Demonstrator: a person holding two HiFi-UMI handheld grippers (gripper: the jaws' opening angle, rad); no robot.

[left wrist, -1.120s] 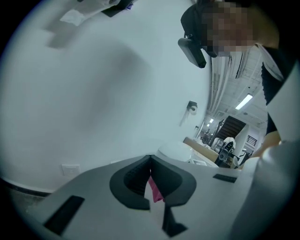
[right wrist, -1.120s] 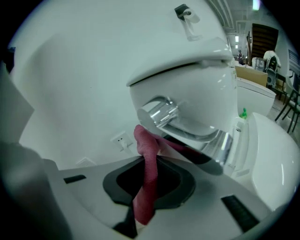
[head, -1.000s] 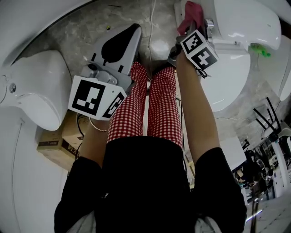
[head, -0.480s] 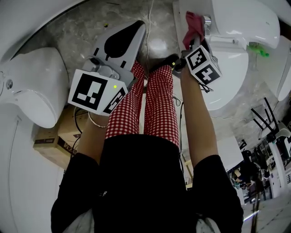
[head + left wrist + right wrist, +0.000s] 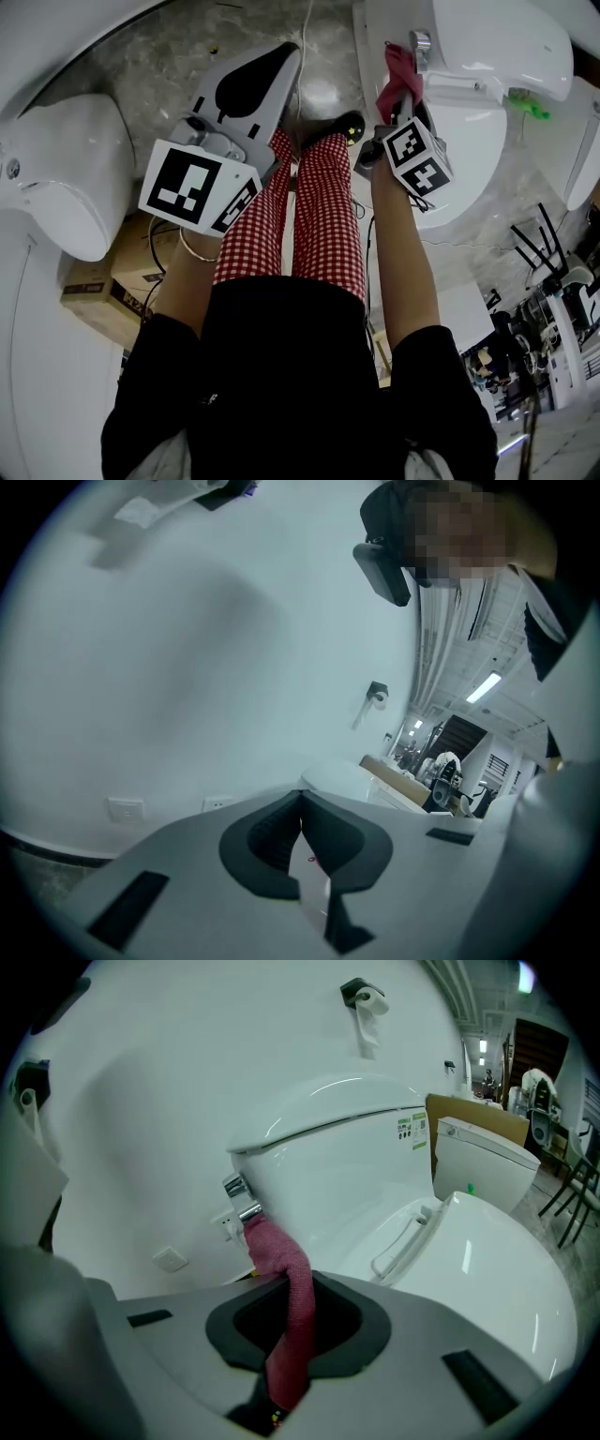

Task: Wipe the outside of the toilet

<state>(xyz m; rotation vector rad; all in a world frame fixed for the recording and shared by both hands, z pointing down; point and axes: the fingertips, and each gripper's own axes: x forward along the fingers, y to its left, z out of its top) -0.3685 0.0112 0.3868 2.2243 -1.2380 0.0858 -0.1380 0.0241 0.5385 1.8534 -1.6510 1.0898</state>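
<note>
In the head view the toilet (image 5: 497,42) stands at the upper right with its lid (image 5: 464,159) down, so the bowl is not seen. The right gripper (image 5: 401,111) is at the tank's side edge. It holds a pink cloth (image 5: 398,75) which reaches up to the chrome lever (image 5: 419,42). The left gripper (image 5: 277,70) is well apart from it, over bare grey floor (image 5: 178,47). Between the two are the person's checked legs (image 5: 319,216). A second toilet (image 5: 61,178) is at the left, and a cardboard box (image 5: 89,295) lies just beside it. I cannot tell what the box holds. The open floor between the two toilets is narrow.

The left gripper view shows the jaws pressed together with nothing between them. They point at a plain white wall (image 5: 187,667) with sockets (image 5: 125,809) low down. The head view does not show this wall.

In the right gripper view the jaws are clenched on the cloth. Its free end touches the lever at the tank's side. This view also shows a paper roll (image 5: 367,999) high on the wall and a third toilet (image 5: 487,1171) behind the lid.
</note>
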